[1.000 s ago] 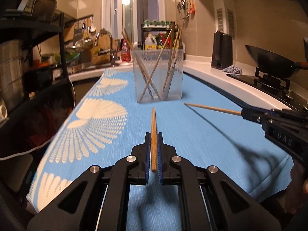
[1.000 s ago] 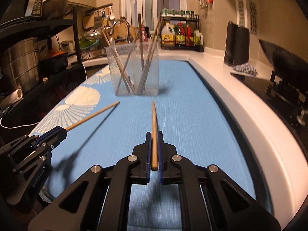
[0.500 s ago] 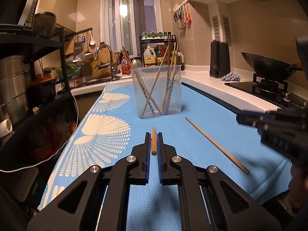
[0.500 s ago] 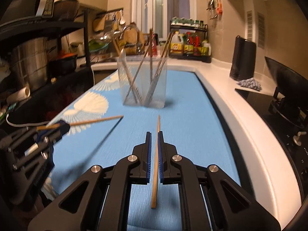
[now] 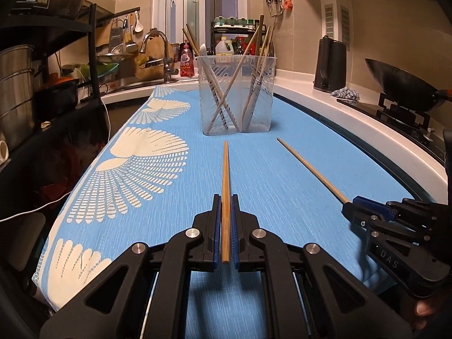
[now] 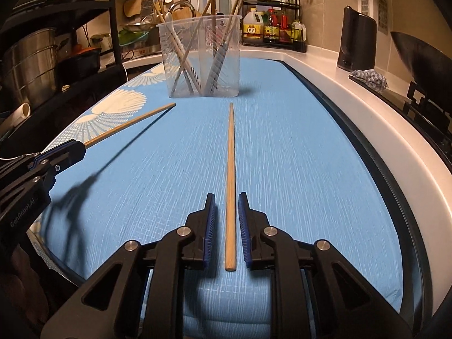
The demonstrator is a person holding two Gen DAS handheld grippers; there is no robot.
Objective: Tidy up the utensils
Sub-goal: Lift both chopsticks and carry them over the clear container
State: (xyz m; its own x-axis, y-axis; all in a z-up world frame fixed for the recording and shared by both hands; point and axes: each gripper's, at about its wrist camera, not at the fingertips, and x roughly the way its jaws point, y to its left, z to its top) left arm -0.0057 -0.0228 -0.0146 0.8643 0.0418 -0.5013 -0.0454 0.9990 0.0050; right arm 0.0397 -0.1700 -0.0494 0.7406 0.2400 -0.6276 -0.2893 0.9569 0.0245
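Note:
A clear plastic holder with several chopsticks and utensils stands on the blue cloth; it also shows in the right wrist view. My left gripper is shut on a wooden chopstick that points at the holder; this chopstick shows in the right wrist view held above the cloth. My right gripper is open, its jaws either side of a second chopstick lying on the cloth. In the left wrist view that chopstick runs to the right gripper.
A black rack with steel pots stands at the left. A sink and tap are behind the holder. A white counter edge, a black kettle and a wok on the hob are at the right.
Both grippers have dropped low toward the cloth. My right gripper has opened and its chopstick now lies on the cloth. My left gripper still holds its chopstick.

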